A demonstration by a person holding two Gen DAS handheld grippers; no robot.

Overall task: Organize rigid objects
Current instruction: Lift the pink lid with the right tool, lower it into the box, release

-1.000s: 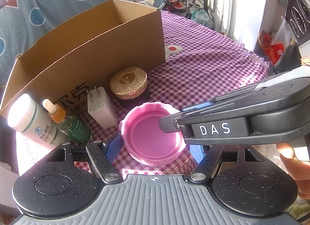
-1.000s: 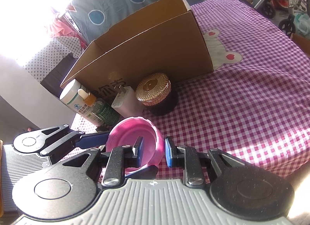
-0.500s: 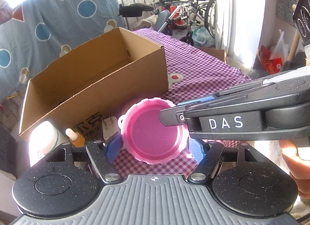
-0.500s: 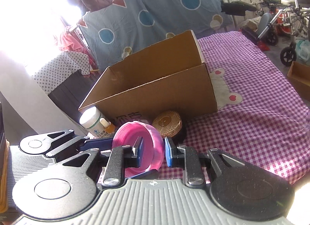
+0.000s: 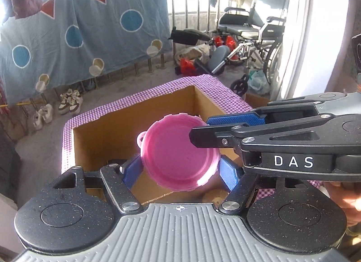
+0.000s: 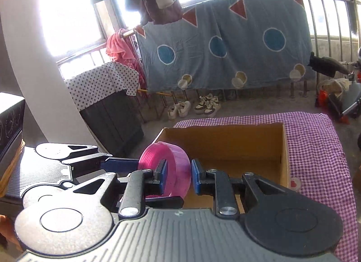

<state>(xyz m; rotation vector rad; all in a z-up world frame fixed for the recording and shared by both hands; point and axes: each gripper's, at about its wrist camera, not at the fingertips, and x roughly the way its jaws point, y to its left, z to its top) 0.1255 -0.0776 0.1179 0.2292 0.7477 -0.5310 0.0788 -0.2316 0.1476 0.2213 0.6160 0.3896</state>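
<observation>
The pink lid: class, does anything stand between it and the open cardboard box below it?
Nothing visible does. The pink lid, held by both hand-held grippers, hangs over the open box; the part of the box's inside that shows looks bare.

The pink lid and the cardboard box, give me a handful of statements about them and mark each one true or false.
1. The pink lid is held up in front of the cardboard box. True.
2. Only the left gripper holds the lid. False: the right gripper also clamps its rim.
3. The box's top is taped shut. False: it is open, its inside walls showing.
4. The box sits on a purple checked cloth. True.
5. The lid is blue. False: it is pink; the gripper pads are blue.
</observation>
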